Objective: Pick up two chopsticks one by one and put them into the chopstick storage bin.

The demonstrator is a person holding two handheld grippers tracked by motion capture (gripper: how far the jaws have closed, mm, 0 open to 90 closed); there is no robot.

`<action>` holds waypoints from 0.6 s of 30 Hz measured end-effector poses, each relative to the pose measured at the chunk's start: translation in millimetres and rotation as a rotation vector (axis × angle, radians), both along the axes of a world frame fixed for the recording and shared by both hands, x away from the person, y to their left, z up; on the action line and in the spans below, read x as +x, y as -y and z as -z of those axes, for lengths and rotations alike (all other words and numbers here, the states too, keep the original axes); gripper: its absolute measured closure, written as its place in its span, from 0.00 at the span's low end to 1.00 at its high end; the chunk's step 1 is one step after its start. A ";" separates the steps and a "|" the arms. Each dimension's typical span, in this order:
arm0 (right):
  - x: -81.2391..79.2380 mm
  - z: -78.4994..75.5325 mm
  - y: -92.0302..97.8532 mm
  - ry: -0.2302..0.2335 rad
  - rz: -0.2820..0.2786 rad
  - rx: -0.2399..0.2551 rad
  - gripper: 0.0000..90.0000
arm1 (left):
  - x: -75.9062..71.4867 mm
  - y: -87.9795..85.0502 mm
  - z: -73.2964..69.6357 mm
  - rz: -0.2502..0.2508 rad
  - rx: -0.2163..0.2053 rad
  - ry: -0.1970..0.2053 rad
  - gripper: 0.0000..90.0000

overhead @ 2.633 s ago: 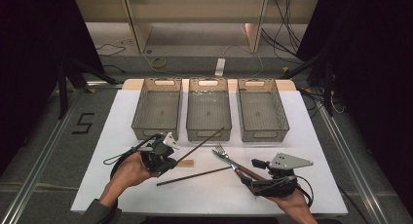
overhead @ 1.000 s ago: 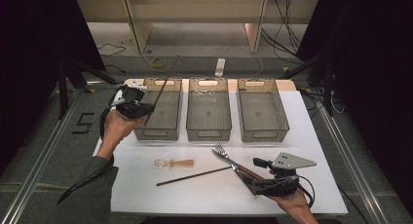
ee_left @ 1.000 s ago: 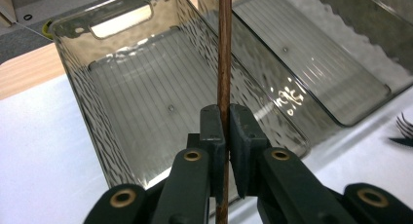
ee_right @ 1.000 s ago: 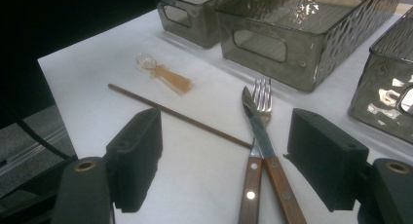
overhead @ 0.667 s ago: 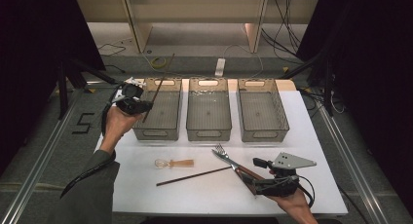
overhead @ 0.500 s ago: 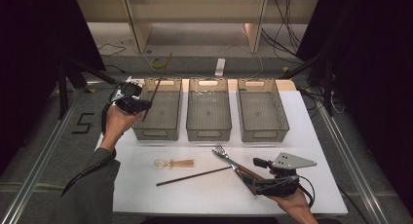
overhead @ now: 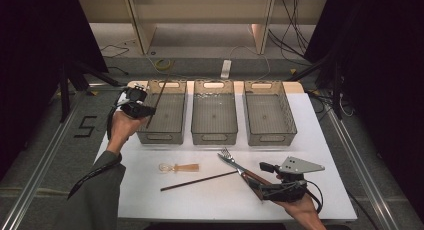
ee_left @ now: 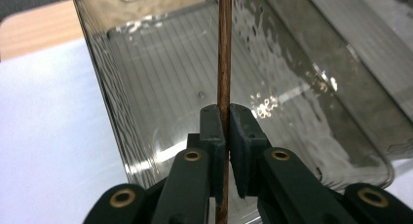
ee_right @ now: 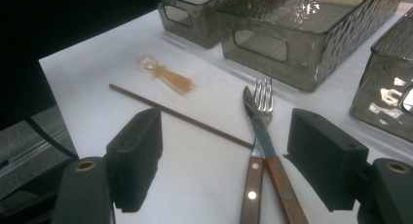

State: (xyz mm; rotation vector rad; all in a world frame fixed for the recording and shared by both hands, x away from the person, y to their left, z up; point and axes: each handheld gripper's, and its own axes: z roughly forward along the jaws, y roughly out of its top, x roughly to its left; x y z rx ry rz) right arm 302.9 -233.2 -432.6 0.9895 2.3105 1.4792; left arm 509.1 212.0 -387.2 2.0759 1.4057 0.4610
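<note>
One chopstick [ee_left: 223, 63] is clamped in the left gripper [ee_left: 224, 118] over the left bin [overhead: 165, 121], likely for dropping in. The right gripper [ee_right: 224, 151], jaws apart, rests nearer the person than that bin.

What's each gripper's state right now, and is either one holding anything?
Left gripper: shut on a chopstick over the left bin.
Right gripper: open, holding nothing.

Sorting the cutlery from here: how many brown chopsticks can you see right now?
2. One chopstick is clamped in the left gripper over the left bin. The other chopstick lies on the table, by the knife. None seen inside the bins.
</note>
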 end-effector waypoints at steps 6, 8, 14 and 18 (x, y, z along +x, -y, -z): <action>0.2 0.2 0.0 -0.003 0.002 0.002 0.33 | 1.6 -3.7 7.1 -0.019 0.003 -0.033 0.94; 0.3 0.4 0.0 -0.004 0.002 0.003 0.33 | 1.8 -5.4 8.6 -0.030 -0.001 -0.040 0.93; 0.6 0.8 -0.3 -0.008 0.003 0.000 0.33 | 3.3 -8.7 14.6 -0.075 -0.001 -0.057 0.83; 0.8 0.8 0.1 -0.006 0.005 0.002 0.33 | 1.5 -9.7 12.8 -0.051 -0.051 -0.091 0.64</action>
